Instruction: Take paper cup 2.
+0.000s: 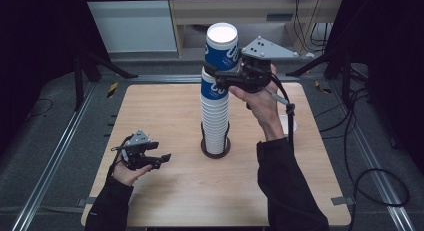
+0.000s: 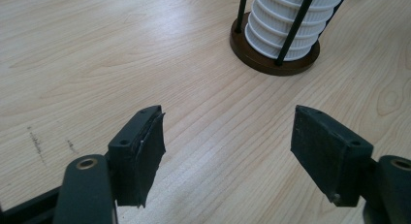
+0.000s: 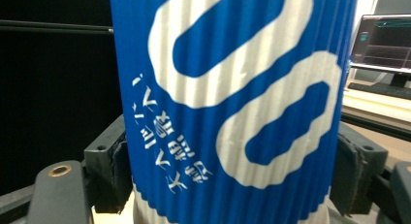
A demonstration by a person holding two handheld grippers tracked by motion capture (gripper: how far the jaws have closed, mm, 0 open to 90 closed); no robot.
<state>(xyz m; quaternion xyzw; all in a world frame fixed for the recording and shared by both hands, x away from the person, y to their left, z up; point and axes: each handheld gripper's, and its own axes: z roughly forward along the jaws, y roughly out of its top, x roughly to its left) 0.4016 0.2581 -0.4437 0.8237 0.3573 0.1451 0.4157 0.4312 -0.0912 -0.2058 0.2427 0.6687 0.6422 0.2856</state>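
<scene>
A tall stack of white ribbed paper cups (image 1: 215,116) stands in a dark round holder (image 1: 216,150) with thin upright rods at the middle of the wooden table (image 1: 165,106). My right gripper (image 1: 220,77) is shut on a blue cup with white lettering (image 1: 221,48), held upright at the top of the stack; its pads (image 3: 356,168) press both sides of the cup (image 3: 232,103). My left gripper (image 1: 161,160) rests low over the table's front left, open, with nothing between its fingers (image 2: 145,151). In the left gripper view the stack's foot (image 2: 291,20) and holder (image 2: 274,61) lie ahead to the right.
A small white object (image 1: 288,124) lies on the table behind the right forearm. Metal rails and cables run along the floor on both sides. A shelf unit (image 1: 240,16) stands beyond the far edge. A monitor (image 3: 383,40) glows at the right gripper view's right edge.
</scene>
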